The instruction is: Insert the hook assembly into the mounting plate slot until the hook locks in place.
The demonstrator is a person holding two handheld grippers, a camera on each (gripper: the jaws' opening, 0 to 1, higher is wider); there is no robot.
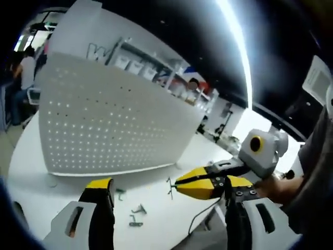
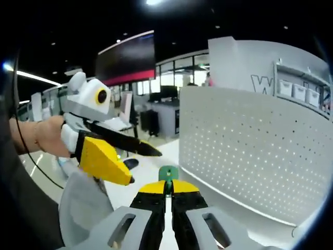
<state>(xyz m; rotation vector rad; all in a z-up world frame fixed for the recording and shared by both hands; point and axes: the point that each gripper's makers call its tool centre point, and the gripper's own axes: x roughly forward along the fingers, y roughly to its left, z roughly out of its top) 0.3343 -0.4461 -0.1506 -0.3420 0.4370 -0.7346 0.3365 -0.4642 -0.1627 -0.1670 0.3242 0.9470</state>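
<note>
The right gripper (image 2: 167,194) is clenching a small green-tipped metal hook (image 2: 168,173), aiming it toward the white perforated mounting plate (image 1: 109,125); the left gripper (image 1: 169,190) is hanging released.

You are looking at a pegboard (image 1: 109,120) that is showing a matt white, smooth face, like painted metal. At 6 o'clock from it, small hooks (image 1: 136,216) are lying as thin grey metal wire on the smooth white table (image 1: 31,172). Your right gripper (image 2: 167,194) is wearing glossy yellow plastic tips and is pinching a green plastic piece (image 2: 168,173).
</note>
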